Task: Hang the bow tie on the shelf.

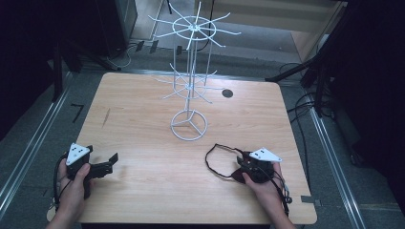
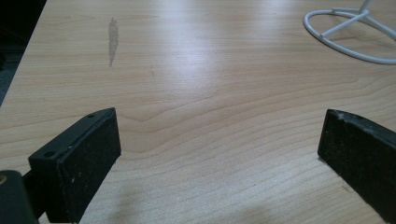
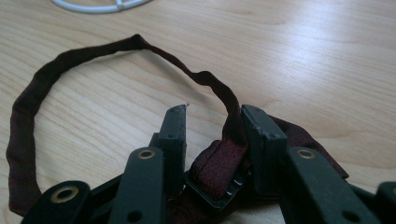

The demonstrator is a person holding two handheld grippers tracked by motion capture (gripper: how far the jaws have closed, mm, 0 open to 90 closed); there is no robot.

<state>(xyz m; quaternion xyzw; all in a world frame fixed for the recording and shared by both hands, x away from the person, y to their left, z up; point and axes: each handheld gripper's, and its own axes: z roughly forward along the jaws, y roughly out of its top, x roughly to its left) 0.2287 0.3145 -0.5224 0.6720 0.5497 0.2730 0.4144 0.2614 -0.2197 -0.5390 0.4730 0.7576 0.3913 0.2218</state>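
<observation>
1. Right gripper view: a dark red strap [image 3: 28, 116] with a black buckle [image 3: 210, 186] lies on the table [image 3: 303, 70], its loop curling out ahead of the jaws
2. The right gripper [image 3: 212, 116] has its jaws drawn in around the buckle end; the strap rises against the inside of one jaw, and the jaws look clamped on the strap
3. In the high view the strap [image 1: 212, 160] sits at the near right of the table [image 1: 143, 191], in front of the white rack [image 1: 190, 86], well apart from its hooks
4. The left gripper [image 2: 219, 140] rests at the near left, jaws wide apart over bare wood, nothing between them
5. Judged so far: the strap is gripped but not lifted; if it is meant for the rack, carrying it over and hanging the loop on a hook is all left to do
</observation>
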